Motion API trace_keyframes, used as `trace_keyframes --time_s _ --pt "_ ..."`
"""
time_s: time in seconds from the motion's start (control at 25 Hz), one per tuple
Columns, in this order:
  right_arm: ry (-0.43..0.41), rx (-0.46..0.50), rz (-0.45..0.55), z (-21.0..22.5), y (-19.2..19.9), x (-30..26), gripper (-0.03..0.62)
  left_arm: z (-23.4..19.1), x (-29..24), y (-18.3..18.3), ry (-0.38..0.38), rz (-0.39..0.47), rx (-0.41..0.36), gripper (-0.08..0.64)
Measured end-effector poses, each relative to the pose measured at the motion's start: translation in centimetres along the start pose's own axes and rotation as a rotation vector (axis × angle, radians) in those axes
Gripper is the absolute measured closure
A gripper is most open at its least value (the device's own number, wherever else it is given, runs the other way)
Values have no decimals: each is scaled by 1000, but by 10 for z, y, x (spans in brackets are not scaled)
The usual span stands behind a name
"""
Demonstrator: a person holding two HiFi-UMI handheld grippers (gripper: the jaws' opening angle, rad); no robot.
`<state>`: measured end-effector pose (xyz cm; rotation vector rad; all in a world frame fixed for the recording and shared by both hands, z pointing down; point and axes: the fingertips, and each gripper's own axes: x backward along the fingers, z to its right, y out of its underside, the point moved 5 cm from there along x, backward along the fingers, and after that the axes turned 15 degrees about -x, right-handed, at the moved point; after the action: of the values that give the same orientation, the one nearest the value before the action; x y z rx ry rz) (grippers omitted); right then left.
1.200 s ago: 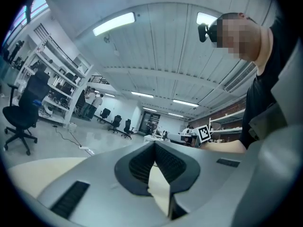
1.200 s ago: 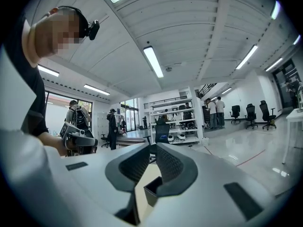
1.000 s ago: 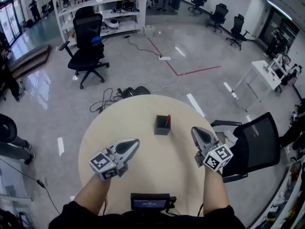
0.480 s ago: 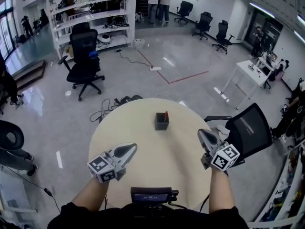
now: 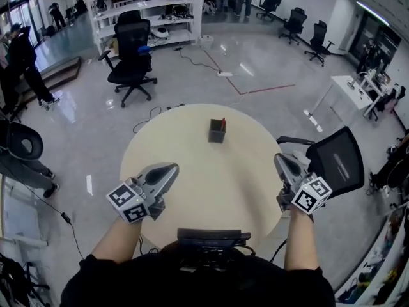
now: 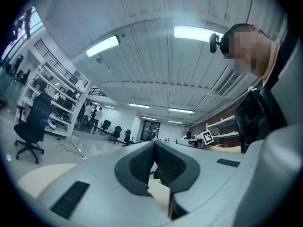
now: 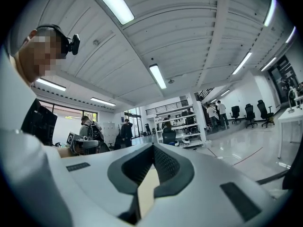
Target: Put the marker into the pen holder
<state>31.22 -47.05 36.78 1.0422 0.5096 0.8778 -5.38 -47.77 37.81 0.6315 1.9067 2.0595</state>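
A black pen holder [image 5: 216,132] stands on the far part of the round beige table [image 5: 192,146], with a red marker [image 5: 223,124] upright inside it. My left gripper [image 5: 170,167] hovers over the near left part of the table, shut with nothing in it. Near the table's right edge is my right gripper [image 5: 282,159], also shut and empty. Both are well short of the holder. In the left gripper view the left gripper [image 6: 154,146] points up toward the ceiling, pads pressed together. The right gripper [image 7: 153,151] in its own view does the same.
A black office chair [image 5: 337,161] stands close to the table's right side. A dark device [image 5: 212,237] sits at the near edge by my body. Another black chair [image 5: 132,46], white shelves [image 5: 153,8] and floor cables [image 5: 192,62] lie beyond the table.
Both grippers have drawn back toward the near edge and slightly apart. The holder now sits farther from them. The jaws have stayed shut.
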Motion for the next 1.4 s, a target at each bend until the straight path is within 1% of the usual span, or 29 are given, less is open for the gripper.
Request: trace_keyframes --time_s 0.12,0.2,0.28,0.4,0.52,0.6,0.76,0.88,1.16,1.4 --pt "-47 -10 -44 -1 6 33 591 49 -3 0 -36 -5 -7 566" --pt "-79 -6 -73 -3 7 49 591 71 -7 -3 -57 -2 0 566" --pt "-100 0 -89 -5 5 58 591 84 -10 -6 -66 -4 -3 566" --pt "-116 -5 -95 -8 5 66 591 93 -5 -5 -81 -26 -12 566" --pt "-121 -10 -82 -20 7 67 591 90 12 -5 -96 -34 -13 566" --pt "-114 -5 -65 -29 5 65 591 83 23 -7 -94 -30 -15 566" --pt "-70 18 -30 -42 2 63 591 69 34 -12 -58 -35 -25 566" --pt "-55 21 -9 -54 7 59 591 58 40 -16 -33 -45 -27 566" --pt "-45 26 -17 -65 19 50 591 46 43 -16 3 -40 -32 566" --pt "-46 40 -24 -69 15 48 591 43 49 -15 -9 -39 -24 566"
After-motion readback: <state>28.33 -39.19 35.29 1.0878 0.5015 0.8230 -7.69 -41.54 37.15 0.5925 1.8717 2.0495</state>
